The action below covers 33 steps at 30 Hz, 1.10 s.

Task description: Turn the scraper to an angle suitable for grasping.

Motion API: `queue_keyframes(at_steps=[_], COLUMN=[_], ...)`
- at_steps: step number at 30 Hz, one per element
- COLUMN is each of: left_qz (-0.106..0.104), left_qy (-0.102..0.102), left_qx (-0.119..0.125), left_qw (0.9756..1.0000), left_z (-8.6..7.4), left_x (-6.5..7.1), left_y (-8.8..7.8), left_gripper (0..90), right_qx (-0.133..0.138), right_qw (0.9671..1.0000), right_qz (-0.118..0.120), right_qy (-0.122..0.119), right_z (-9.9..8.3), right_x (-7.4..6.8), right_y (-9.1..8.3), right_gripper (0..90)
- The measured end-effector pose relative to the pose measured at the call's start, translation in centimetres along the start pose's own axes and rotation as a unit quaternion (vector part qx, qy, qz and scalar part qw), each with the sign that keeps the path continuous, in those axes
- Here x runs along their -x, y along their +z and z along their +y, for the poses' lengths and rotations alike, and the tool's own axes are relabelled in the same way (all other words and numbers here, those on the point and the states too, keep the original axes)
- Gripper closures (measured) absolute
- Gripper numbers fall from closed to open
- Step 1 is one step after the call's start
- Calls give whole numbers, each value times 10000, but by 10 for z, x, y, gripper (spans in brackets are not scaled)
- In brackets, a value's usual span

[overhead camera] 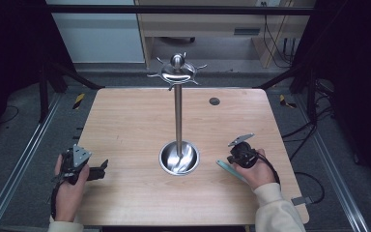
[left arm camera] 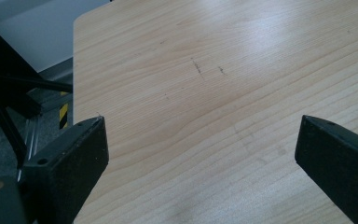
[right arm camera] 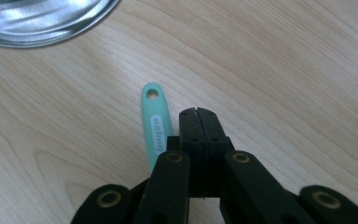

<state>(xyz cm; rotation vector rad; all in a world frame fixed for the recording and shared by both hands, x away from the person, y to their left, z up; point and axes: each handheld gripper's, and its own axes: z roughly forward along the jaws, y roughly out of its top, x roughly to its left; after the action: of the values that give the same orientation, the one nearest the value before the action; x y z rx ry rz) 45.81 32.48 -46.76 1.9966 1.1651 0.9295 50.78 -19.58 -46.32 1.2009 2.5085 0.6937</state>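
Observation:
A teal utensil handle point(right arm camera: 156, 126) with a hanging hole and a white label lies on the wooden table point(overhead camera: 135, 125). In the high view the teal handle point(overhead camera: 224, 166) runs under the person's right hand. My right gripper point(right arm camera: 198, 116) is shut, jaws pressed together with nothing between them, just to the right of the handle. In the high view my right gripper point(overhead camera: 229, 158) is right of the metal stand's round base point(overhead camera: 178, 159). My left gripper point(left arm camera: 200, 140) is open over bare wood; in the high view my left gripper point(overhead camera: 101, 169) rests at the table's left front edge.
The stand's thin pole rises from the table's middle to a top ring with hooks point(overhead camera: 178, 72). Its shiny base rim point(right arm camera: 42, 23) is close ahead-left of the right jaws. A dark round cap point(overhead camera: 214, 101) sits in the far table surface. Black frame rails flank the table.

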Motion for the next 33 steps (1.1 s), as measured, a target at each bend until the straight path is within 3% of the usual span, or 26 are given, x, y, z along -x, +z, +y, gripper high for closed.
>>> queue_keyframes(at_steps=[4, 9, 21, 23, 26, 31, 33], left_qz=[-1, -34, -53, -61, -60, -54, -56], left_qy=[6, 21, 38, 46, 36, 45, 47], left_qx=[-16, -40, -56, -63, -60, -66, -64], left_qw=[10000, 10000, 10000, 10000, 10000, 10000, 10000], left_z=[-1, -1, -1, -1, -1, -1, 0], left_x=[1, 2, 2, 2, 3, 3, 3], left_y=[-1, 0, 1, 1, 1, 1, 1], left_gripper=[23, 23, 23, 23, 23, 23, 23], right_qx=[-229, -724, -1332, -1417, -1470, -1549, -1533], right_qw=[9996, 9960, 9885, 9876, 9859, 9855, 9851], right_qz=[24, 99, 198, 204, 243, 197, 173], right_qy=[-175, -510, -691, -643, -762, -663, -763], right_z=[9, 22, 40, 41, 41, 40, 39], right_x=[-5, -6, -12, -14, -14, -14, -13], right_y=[-4, -7, 3, 6, 10, 14, 14], right_gripper=[874, 792, 681, 669, 664, 660, 662])
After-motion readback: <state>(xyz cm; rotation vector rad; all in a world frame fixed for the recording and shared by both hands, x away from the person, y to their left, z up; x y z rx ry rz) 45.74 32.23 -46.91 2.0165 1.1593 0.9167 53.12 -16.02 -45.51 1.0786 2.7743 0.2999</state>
